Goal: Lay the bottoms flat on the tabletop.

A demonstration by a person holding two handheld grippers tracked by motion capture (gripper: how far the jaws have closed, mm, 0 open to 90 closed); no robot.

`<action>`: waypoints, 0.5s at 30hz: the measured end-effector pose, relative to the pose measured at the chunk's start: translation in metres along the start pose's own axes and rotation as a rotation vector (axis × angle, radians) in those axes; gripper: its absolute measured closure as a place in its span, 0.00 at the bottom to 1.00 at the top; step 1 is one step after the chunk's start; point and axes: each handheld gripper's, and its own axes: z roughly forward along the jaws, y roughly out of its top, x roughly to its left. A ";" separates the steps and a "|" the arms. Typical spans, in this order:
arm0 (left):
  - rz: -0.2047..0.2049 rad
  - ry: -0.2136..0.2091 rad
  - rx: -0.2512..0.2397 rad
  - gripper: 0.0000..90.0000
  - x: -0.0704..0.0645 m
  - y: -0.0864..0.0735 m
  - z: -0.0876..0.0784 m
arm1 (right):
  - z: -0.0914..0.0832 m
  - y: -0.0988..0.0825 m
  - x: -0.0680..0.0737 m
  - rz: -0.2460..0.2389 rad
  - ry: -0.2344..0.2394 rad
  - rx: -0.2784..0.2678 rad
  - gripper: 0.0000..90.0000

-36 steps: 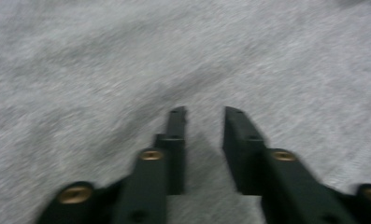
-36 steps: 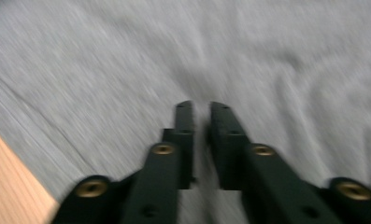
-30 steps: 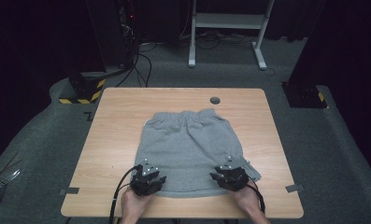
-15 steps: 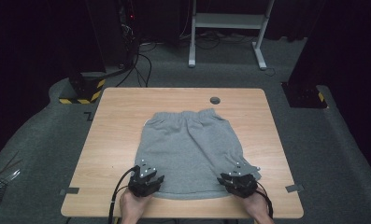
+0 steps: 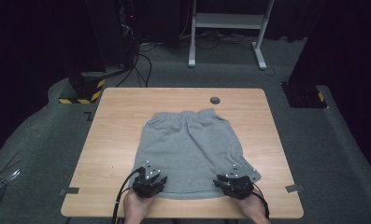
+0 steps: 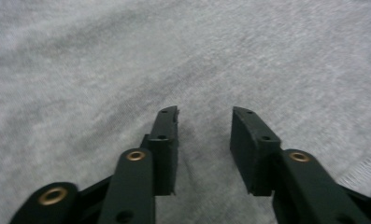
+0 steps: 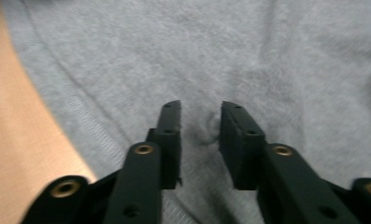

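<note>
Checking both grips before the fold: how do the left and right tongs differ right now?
The left tongs stand a little wider apart than the right tongs. The left sit over plain fabric of the grey shorts; the right are near the hem, with bare table beside them and a small pucker of cloth between the jaws. Both press down on the shorts' near edge, and both have just been closing.

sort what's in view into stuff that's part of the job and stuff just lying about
Part of the job:
- grey shorts, spread flat on the table
- left gripper, jaws apart over the fabric at the near hem
- right gripper, likewise

Just lying about:
- white frame stand
- floor cables
- striped black-and-yellow base
</note>
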 end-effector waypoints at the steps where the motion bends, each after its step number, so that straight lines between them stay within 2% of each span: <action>1: 0.001 -0.002 0.003 0.72 0.002 0.003 0.003 | 0.001 0.001 0.000 -0.010 -0.012 0.001 0.82; 5: -0.008 0.017 0.016 0.77 0.009 0.014 0.012 | 0.008 0.008 -0.007 -0.020 -0.041 0.007 0.82; 8: 0.000 0.021 0.020 0.78 0.013 0.021 0.018 | 0.012 0.010 -0.015 -0.004 -0.061 -0.007 0.82; 11: -0.019 0.022 0.011 0.83 0.019 0.025 0.023 | 0.016 0.013 -0.020 0.017 -0.073 -0.018 0.83; 15: -0.024 0.037 -0.004 0.91 0.029 0.031 0.031 | 0.023 0.020 -0.026 0.004 -0.088 -0.015 0.86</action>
